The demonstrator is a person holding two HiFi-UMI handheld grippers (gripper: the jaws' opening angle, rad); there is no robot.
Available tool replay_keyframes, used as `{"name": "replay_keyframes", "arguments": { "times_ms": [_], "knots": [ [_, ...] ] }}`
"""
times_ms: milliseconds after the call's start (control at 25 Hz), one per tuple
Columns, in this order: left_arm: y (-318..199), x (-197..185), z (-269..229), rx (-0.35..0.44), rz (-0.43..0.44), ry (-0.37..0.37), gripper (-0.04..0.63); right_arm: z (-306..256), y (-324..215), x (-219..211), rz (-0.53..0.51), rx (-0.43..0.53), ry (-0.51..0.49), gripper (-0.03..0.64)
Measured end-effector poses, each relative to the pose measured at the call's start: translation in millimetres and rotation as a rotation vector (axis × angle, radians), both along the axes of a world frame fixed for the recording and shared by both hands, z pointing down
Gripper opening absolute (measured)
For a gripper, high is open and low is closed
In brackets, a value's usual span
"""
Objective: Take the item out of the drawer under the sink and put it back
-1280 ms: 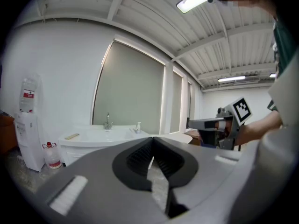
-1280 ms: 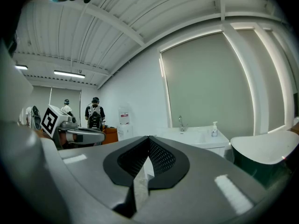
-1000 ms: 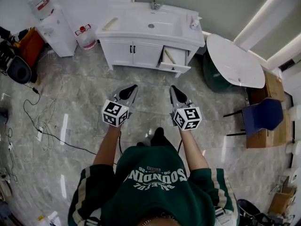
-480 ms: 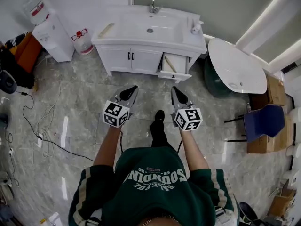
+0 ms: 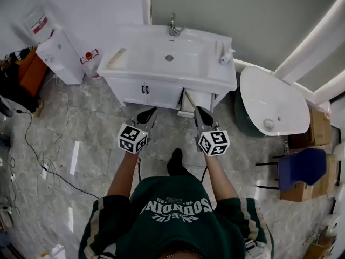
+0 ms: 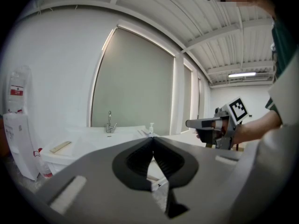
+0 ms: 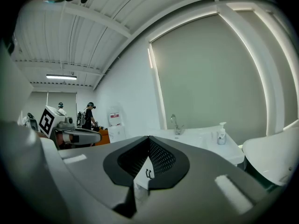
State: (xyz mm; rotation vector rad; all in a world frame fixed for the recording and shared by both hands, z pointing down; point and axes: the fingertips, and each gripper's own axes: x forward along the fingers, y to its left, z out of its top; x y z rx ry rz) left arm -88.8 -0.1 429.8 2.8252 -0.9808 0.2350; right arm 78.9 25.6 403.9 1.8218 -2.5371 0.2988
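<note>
The white sink cabinet (image 5: pixel 161 93) stands against the wall ahead of me. Its right-hand drawer (image 5: pixel 200 102) is pulled open, and a pale flat stick (image 5: pixel 189 98) lies slanted inside it. I hold both grippers out in front of my body, just short of the cabinet. My left gripper (image 5: pixel 152 110) is shut and empty, pointing at the cabinet doors. My right gripper (image 5: pixel 197 110) is also shut and empty, its tip just below the open drawer. In the left gripper view the jaws (image 6: pixel 153 139) meet in a point; in the right gripper view the jaws (image 7: pixel 148 137) meet too.
On the counter lie another pale stick (image 5: pixel 116 58), a soap bottle (image 5: pixel 226 55) and the tap (image 5: pixel 173 24). A water dispenser (image 5: pixel 54 45) stands left, a round white table (image 5: pixel 272 101) and blue chair (image 5: pixel 299 163) right. Cables (image 5: pixel 46 144) trail across the floor at left.
I have walked toward the sink cabinet, so it now sits much closer to both gripper tips. Both grippers stayed shut and level in front of me.
</note>
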Motion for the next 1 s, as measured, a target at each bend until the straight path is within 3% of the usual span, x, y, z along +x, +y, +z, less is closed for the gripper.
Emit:
{"name": "replay_keyframes", "arguments": {
  "times_ms": [400,840,1000],
  "knots": [
    [-100,57,-17,0.012,-0.081,0.024,0.051,-19,-122,53,-0.095,0.015,0.011,0.002],
    [-148,66,-7,-0.001,-0.097,0.017,0.051,-10,-164,69,-0.070,0.051,0.062,0.002],
    [-160,74,-3,-0.013,-0.086,0.020,0.051,-4,-178,72,-0.089,0.013,0.054,0.002]
  ]
}}
